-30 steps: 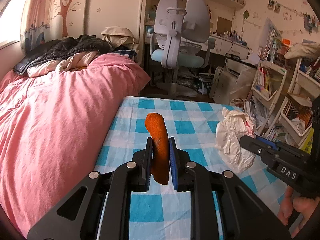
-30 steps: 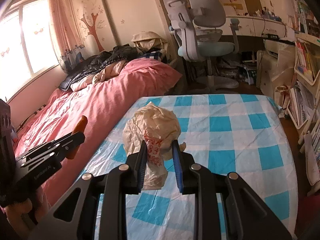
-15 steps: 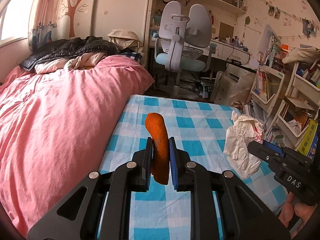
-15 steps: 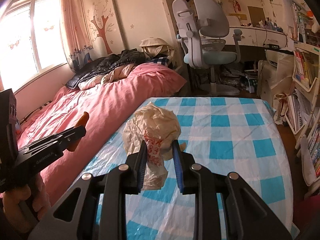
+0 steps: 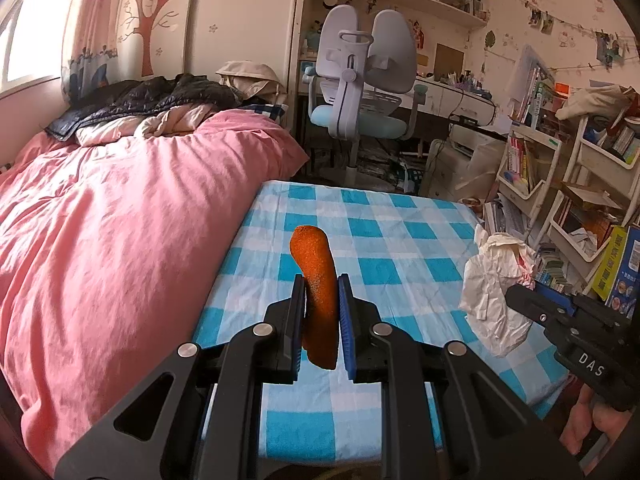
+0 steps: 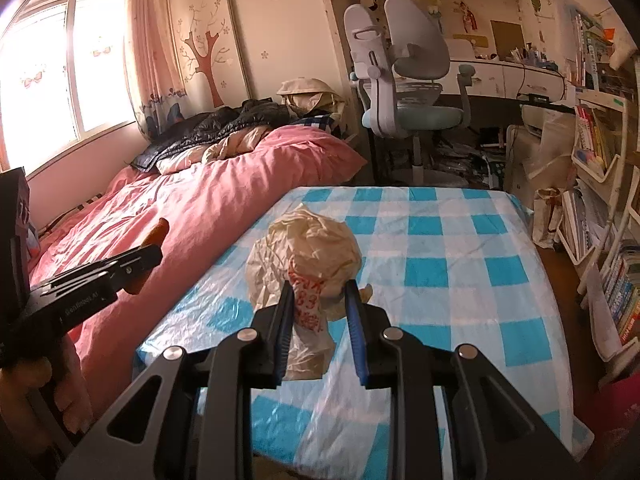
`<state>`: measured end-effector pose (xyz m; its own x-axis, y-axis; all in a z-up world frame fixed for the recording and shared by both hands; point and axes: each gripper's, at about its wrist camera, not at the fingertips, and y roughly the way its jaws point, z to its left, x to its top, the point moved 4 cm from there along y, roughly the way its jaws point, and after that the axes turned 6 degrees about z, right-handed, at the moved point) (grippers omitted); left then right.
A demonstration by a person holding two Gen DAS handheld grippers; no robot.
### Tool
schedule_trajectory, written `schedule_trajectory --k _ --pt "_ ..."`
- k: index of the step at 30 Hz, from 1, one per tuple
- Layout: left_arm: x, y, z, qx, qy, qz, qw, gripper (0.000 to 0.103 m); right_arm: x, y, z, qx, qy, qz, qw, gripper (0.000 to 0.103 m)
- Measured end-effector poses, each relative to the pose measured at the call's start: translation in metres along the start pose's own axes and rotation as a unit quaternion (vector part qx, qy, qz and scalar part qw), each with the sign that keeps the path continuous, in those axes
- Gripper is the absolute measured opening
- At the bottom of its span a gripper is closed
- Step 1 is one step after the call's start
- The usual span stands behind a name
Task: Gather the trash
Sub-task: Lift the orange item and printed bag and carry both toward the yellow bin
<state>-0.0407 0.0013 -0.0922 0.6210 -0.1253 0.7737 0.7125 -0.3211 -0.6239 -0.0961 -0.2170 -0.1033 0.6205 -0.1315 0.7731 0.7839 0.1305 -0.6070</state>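
Left gripper [image 5: 319,308]: jaws clamped on the orange peel strip [image 5: 316,292], centre of the left wrist view, held upright above the checked worktop [image 5: 404,248]. Grip sits at mid-length; top third curls free above the pads, bottom end hangs below.

Right gripper [image 6: 320,308]: jaws closed on the neck of a crumpled plastic bag [image 6: 308,256], centre of the right wrist view, also clear of the worktop. Same bag visible at right edge of the left wrist view [image 5: 496,280].

Handling, judged from looks:
- Peel: light, semi-stiff, rough skin, so decent friction. Probably bends rather than snaps. Mid-length hold looks fine, low slip risk.
- Bag: very light, soft, slick film. Bulk sits ahead of the pads, only bunched neck in the grip. Likely to creep out if pressure eases; better held deep in the gathered part, never on 1 loose layer.

No bin visible in either view. Pink bed [image 5: 120,220] fills lower left of both views.
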Motion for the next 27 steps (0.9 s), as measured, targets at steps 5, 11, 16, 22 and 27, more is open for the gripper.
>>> schedule_trajectory --k 5,11,16,22,27 --pt "-0.013 -0.009 -0.006 0.000 0.004 0.003 1.0000 0.015 -0.014 -0.009 0.004 -0.001 -0.008 0.008 1.000 0.026" --pt "-0.027 -0.018 -0.006 0.000 0.003 0.008 1.0000 0.015 -0.025 -0.020 0.006 -0.003 -0.009 0.011 1.000 0.027" --pt "-0.035 -0.024 -0.006 0.000 0.001 0.010 0.9999 0.015 -0.035 -0.024 0.010 -0.001 -0.014 0.017 1.000 0.027" --pt "-0.044 -0.031 -0.004 0.002 -0.001 0.013 0.9999 0.015 -0.049 -0.030 0.019 0.006 -0.026 0.030 0.999 0.027" --pt "-0.049 -0.037 -0.001 0.003 -0.004 0.013 0.9999 0.015 -0.064 -0.033 0.027 0.014 -0.035 0.050 0.998 0.028"
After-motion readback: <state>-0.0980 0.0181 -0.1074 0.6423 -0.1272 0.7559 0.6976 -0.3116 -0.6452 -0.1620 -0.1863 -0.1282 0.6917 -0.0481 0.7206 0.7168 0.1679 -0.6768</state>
